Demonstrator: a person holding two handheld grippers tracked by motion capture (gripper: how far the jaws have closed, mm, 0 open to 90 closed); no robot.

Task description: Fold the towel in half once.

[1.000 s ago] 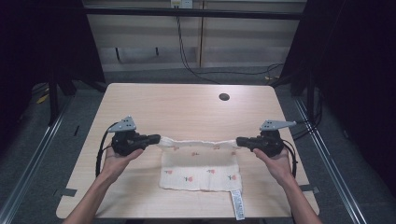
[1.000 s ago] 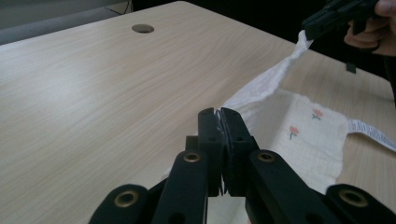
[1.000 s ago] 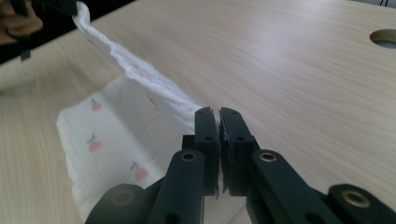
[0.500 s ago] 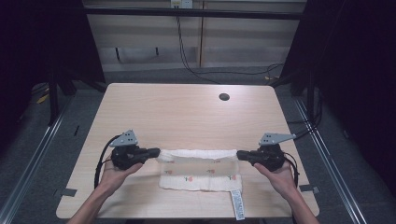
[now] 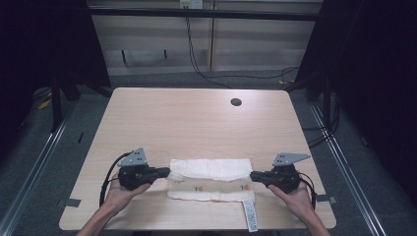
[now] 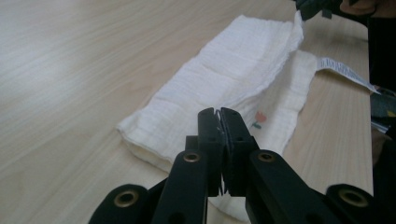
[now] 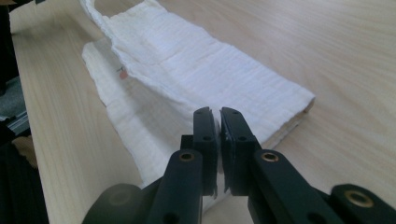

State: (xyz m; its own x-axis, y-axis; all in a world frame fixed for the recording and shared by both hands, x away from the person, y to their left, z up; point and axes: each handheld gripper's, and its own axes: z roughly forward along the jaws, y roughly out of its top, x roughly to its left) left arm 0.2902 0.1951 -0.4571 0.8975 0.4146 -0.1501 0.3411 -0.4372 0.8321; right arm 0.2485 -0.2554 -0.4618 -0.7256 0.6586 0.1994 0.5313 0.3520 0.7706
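You have the white cloth (image 5: 210,178) lying near your edge of the table (image 5: 196,123), its far layer being folded toward you. Your left gripper (image 5: 166,172) is clamped on its left corner and your right gripper (image 5: 253,175) on its right corner, each with the jaws pinched narrow on a thin edge of fabric. It looks light, soft and limp, so expect sagging; keep hold of the corners. The care tag (image 5: 250,215) carries print too small to read
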